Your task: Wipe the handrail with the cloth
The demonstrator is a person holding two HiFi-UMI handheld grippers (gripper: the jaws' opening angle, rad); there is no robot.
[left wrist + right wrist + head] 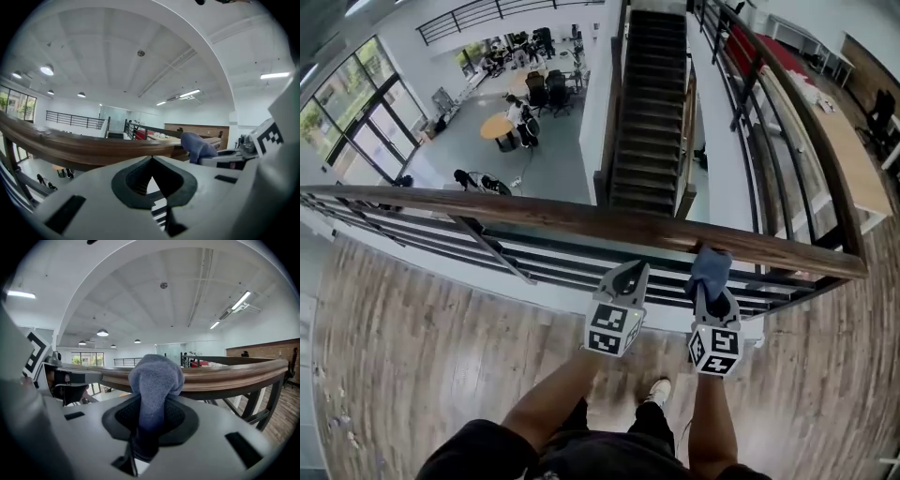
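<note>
Here, right gripper (713, 298) squeezing the blue cloth (711, 266) right at the wooden handrail (534, 214), left gripper (627, 277) beside it, pinched together, holding nothing

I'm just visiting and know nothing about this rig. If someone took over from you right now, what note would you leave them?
Right gripper: shut on the blue-grey cloth, with the bunched end raised to the near edge of the wooden handrail. I cannot tell if they touch.
Left gripper: shut, empty, held just below the rail beside the right one.
Done: cloth picked up and brought to the rail. How much has been wiped does not show.
Left: press the cloth on the rail and wipe along its length.
</note>
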